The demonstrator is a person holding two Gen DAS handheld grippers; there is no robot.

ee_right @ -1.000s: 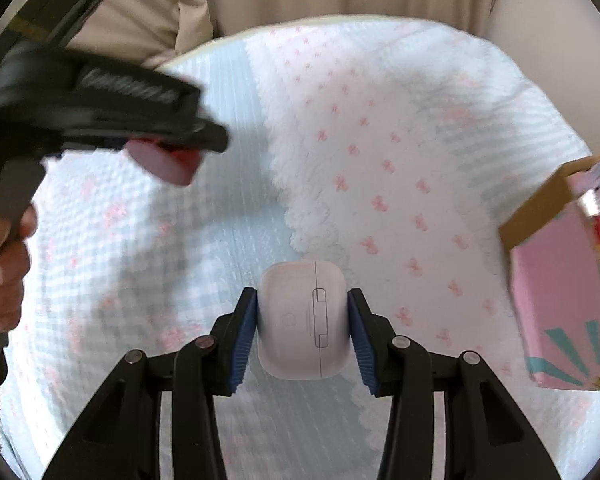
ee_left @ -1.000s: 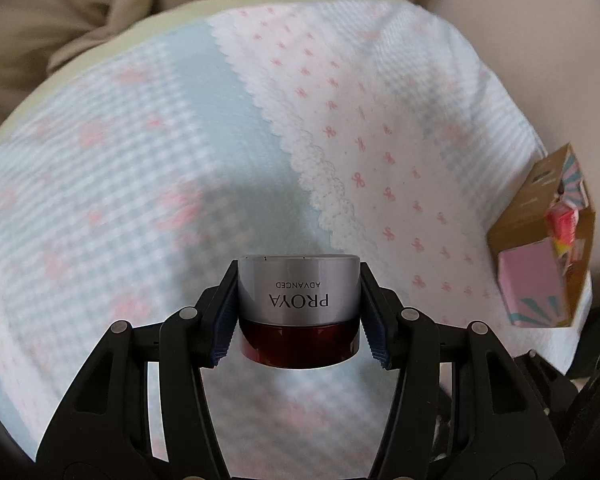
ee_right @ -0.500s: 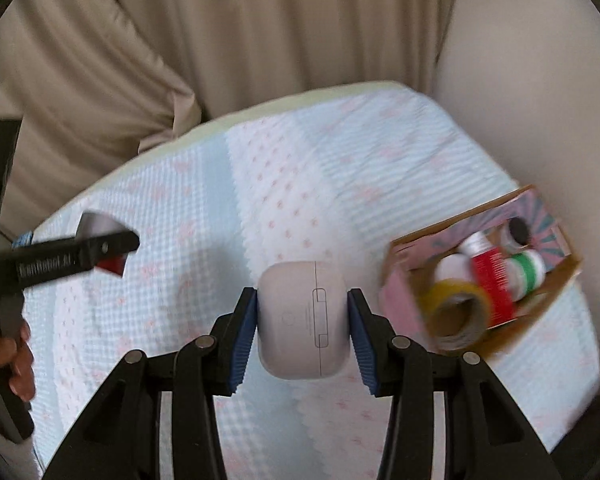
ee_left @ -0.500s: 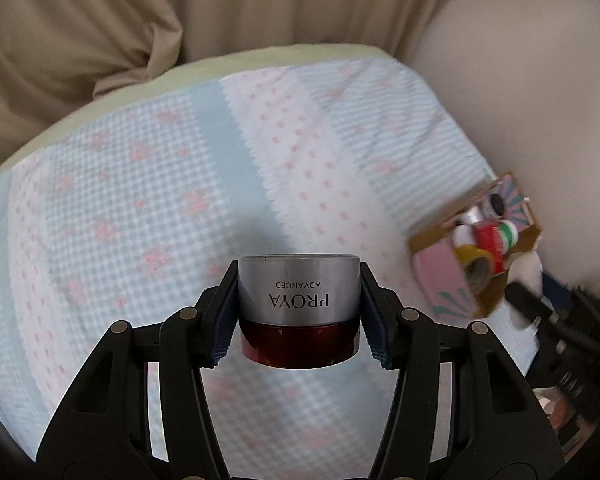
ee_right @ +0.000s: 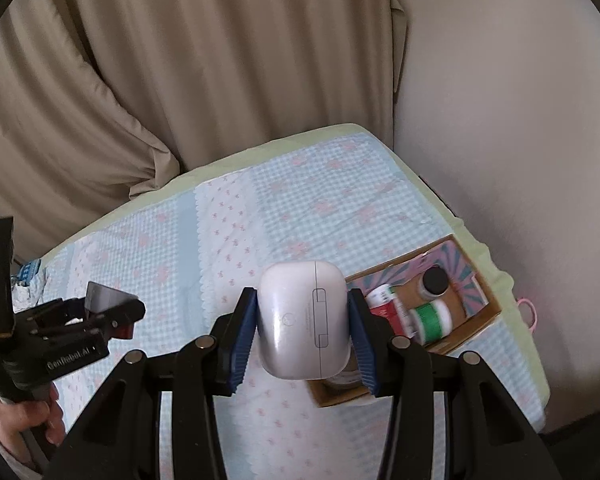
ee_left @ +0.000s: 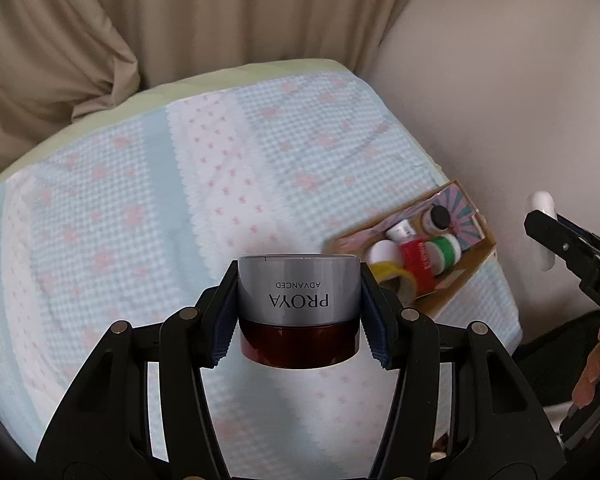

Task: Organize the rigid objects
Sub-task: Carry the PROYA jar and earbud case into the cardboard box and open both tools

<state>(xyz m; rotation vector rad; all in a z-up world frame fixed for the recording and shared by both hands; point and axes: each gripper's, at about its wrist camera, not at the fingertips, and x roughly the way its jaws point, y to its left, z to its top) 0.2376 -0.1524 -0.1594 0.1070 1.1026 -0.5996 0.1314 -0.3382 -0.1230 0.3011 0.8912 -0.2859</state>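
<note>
Above a bed, the left hand-held gripper (ee_left: 298, 312) clamps a cream jar (ee_left: 298, 304), the right hand-held gripper (ee_right: 302, 328) a white earbud case (ee_right: 303, 318); best lower each gently into a free gap of the cardboard box (ee_right: 482, 312) nearby

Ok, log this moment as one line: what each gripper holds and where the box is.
left gripper: shut on cream jar | right gripper: shut on earbud case | cardboard box: on bed, part filled | both items above bed
</note>
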